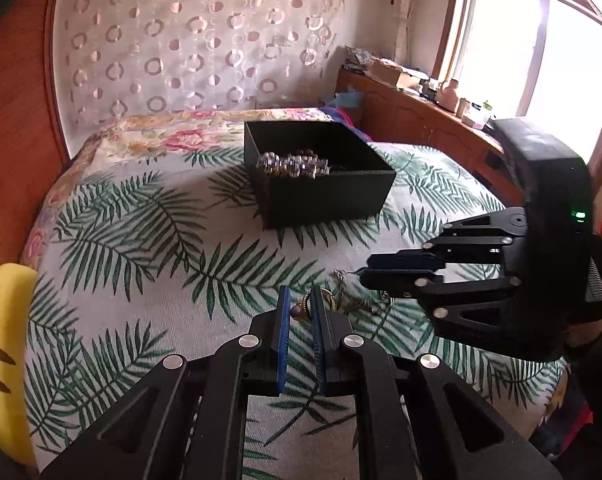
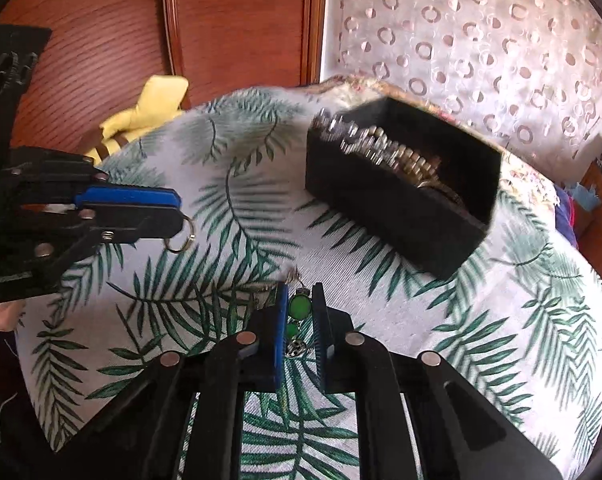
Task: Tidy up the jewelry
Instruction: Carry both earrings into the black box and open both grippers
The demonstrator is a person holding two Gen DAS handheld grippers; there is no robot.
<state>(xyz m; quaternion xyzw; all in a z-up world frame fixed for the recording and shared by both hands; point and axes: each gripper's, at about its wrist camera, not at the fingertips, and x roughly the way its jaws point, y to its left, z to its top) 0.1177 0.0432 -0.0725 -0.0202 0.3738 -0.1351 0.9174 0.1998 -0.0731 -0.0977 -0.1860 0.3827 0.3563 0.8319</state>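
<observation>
A black open box (image 1: 321, 172) with several metal bracelets inside sits on the leaf-print bedspread; it also shows in the right wrist view (image 2: 401, 196). My left gripper (image 1: 299, 312) is shut on a gold ring with a dark bead (image 1: 301, 313); in the right wrist view the ring (image 2: 183, 238) hangs from its tips (image 2: 177, 212). My right gripper (image 2: 299, 308) is shut on a green-stone earring (image 2: 299, 307) with a silver bead hanging below. In the left wrist view the right gripper (image 1: 371, 270) hovers over a small heap of chain jewelry (image 1: 357, 300).
A yellow plush toy (image 1: 1, 320) lies at the bed's left edge, also in the right wrist view (image 2: 149, 108). A wooden headboard (image 2: 221, 20) and a sheer curtain (image 1: 197, 40) stand behind the bed. A cluttered wooden cabinet (image 1: 413, 92) runs under the window.
</observation>
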